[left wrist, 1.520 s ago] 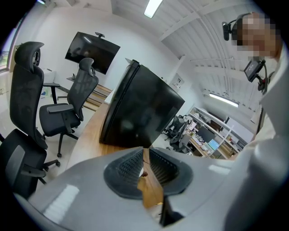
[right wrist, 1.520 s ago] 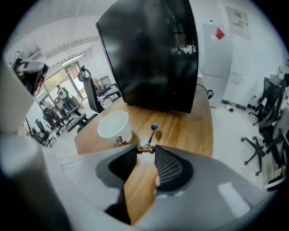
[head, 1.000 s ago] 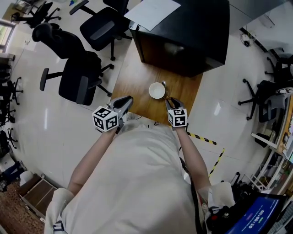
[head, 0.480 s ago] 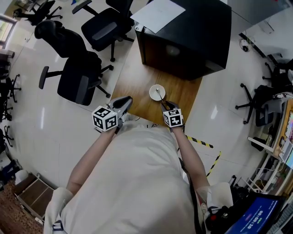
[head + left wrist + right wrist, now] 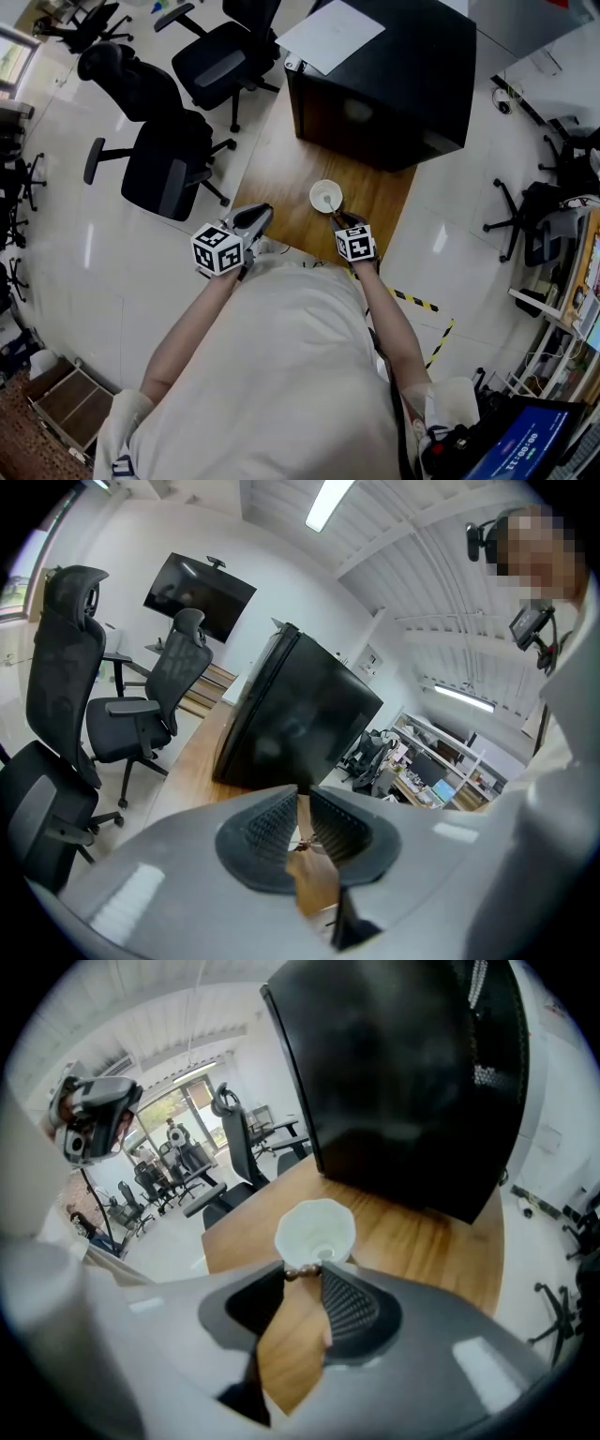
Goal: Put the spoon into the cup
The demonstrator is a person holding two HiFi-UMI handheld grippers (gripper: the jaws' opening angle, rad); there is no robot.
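Right gripper [image 5: 340, 220] is clamped on the spoon [image 5: 302, 1272], with the beaded handle end pinched right at the jaw tips. The cup [image 5: 316, 1230] stands on the bare near part of the table [image 5: 422, 1241], in front of the black cabinet [image 5: 403, 1082] and about midway between the side edges. The spoon's bowl end looks to be inside the rim, low in the cup. Can't tell if it touches bottom.

Step in hand looks like the drop-off. To do it well:
- Lower until the bowl end bears on the cup floor, not hanging.
- Lean the handle onto the rim before letting go. The tip-only grip means the spoon may pivot once the pads ease.
- Open slowly, then back out along the handle's line so the pads don't drag the beads.
- No side load on the rim: the cup is unbraced and probably light.

Left gripper [image 5: 254, 217] hangs off the table's near left corner, jaws a narrow slit apart, nothing in them.
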